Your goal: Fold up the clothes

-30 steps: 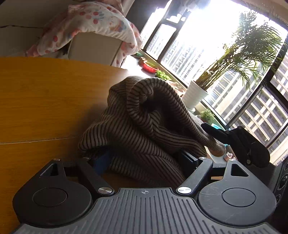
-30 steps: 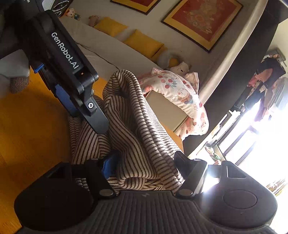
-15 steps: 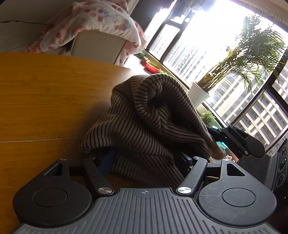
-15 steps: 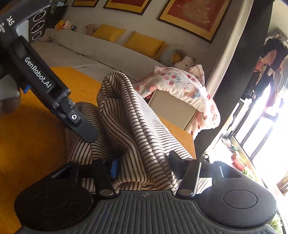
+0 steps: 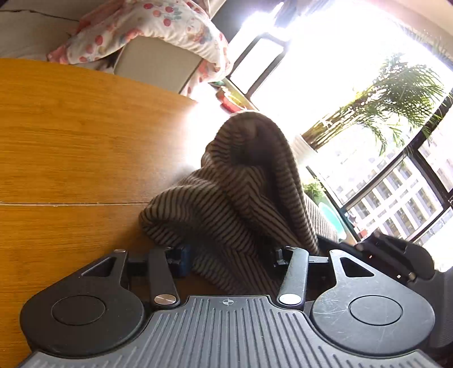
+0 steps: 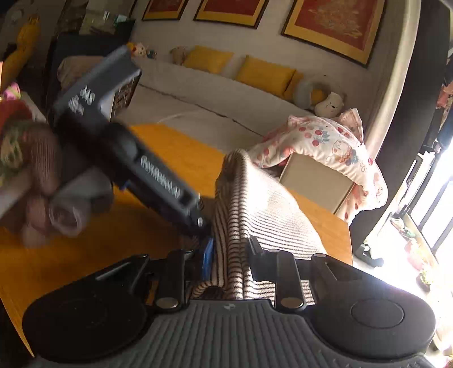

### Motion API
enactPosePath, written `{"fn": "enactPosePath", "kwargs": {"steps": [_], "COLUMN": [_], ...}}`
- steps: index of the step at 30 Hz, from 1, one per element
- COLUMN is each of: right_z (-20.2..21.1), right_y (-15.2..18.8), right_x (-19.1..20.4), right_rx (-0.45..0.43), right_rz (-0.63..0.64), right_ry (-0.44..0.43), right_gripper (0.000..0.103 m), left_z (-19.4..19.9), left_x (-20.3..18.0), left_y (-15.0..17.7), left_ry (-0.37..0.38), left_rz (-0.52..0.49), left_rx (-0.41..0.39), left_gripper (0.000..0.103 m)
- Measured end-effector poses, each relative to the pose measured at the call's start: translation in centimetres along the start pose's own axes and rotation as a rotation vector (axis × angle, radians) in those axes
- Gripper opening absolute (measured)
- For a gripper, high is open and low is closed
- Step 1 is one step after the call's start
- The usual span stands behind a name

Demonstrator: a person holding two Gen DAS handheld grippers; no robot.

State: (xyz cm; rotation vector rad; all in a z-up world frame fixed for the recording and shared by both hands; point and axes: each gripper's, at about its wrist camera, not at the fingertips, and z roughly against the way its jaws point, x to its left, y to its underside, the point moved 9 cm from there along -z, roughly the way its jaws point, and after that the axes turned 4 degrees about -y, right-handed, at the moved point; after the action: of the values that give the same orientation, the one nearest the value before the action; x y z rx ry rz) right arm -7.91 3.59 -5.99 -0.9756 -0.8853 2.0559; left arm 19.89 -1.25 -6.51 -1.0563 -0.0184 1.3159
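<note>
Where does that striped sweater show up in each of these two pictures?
Left wrist view: the striped sweater is bunched up at centre, rising from the left claw.
Right wrist view: it stands at centre, pinched in the right claw.
Shared landmark: the cherry-print pillow beyond the wooden table.

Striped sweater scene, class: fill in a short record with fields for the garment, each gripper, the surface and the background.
garment: striped sweater, bunched into a raised hump, not yet folded flat
left gripper: shut on the sweater, cloth pinched between its fingers
right gripper: shut on a gathered fold of the sweater
surface: wooden table, sweater's lower edge resting on it
background: floral pillow on a box, yellow cushions, potted palm by the window
</note>
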Motion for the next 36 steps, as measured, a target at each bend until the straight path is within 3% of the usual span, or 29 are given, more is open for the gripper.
{"fn": "enactPosePath", "kwargs": {"steps": [3,7,12,15,18,21,23,26,30,32,36], "right_z": [0.1,-0.3,-0.5,0.1,1.2,3.2,4.2,3.2,-0.1,-0.4,0.9], "right_y": [0.6,0.7,0.6,0.7,0.5,-1.3,-2.5,-2.5,0.8,1.1,-1.0], "right_x": [2.3,3.3,3.5,3.3,2.1,-0.1,-1.8,-2.9,-0.7,0.3,-0.8], "right_rx": [-0.009,-0.006,0.0,-0.003,-0.007,-0.071,-0.123,-0.129,-0.017,-0.015,-0.05], "right_rz": [0.115,0.148,0.16,0.158,0.115,-0.035,-0.139,-0.23,-0.216,-0.143,-0.183], "right_ry": [0.017,0.013,0.02,0.013,-0.031,-0.118,-0.149,-0.168,-0.209,-0.201,-0.27], "right_gripper": [0.031,0.034,0.035,0.037,0.039,0.043,0.055,0.061,0.069,0.079,0.081], "left_z": [3.5,7.3,5.7,1.6,-1.5,-1.4,-1.1,-1.0,-0.8,-0.7,-0.6], "left_x": [0.9,-1.6,-7.0,-7.4,-4.9,-3.4,-3.1,-3.1,-2.8,-2.7,-2.3], "left_y": [-1.6,-4.7,-6.9,-5.9,-4.5,-3.8,-3.6,-3.7,-3.3,-3.2,-3.1], "left_ry": [-0.022,0.083,0.218,0.154,0.065,0.079,0.08,0.062,0.069,0.074,0.076], "left_rz": [0.029,0.018,-0.052,-0.091,-0.052,-0.022,-0.019,-0.048,-0.054,-0.052,-0.043], "left_rx": [-0.079,-0.211,-0.215,-0.152,-0.082,-0.089,-0.088,-0.089,-0.088,-0.086,-0.086], "left_gripper": [0.056,0.065,0.07,0.07,0.068,0.066,0.066,0.066,0.066,0.066,0.066]}}
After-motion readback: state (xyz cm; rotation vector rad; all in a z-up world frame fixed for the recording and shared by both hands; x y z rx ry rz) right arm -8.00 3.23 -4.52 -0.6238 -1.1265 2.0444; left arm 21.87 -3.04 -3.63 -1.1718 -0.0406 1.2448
